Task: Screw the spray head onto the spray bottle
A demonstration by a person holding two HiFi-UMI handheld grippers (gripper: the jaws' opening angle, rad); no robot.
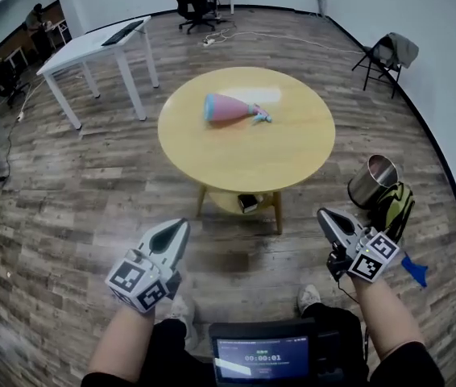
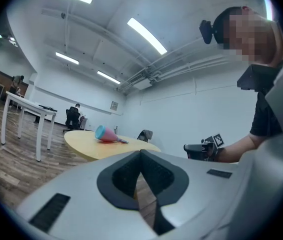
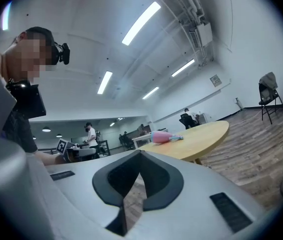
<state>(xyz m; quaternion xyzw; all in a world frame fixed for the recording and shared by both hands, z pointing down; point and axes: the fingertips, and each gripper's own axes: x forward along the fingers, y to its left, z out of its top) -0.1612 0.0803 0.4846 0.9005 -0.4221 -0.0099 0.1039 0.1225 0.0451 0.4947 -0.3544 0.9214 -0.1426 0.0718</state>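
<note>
Our left gripper (image 1: pixel 181 226) and right gripper (image 1: pixel 325 214) hang low, jaws together, empty. Well ahead, a pink cone-shaped plastic spray bottle (image 1: pixel 226 108) lies sideways on the round pale-wood bench (image 1: pixel 292 156), teal spray head (image 1: pixel 261 117) at its narrow end.

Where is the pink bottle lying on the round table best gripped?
Probably across its mid-body, from above: the bottle lies on its side on the table, teal base left, tapering right toward the spray head, leaving the neck free.
</note>
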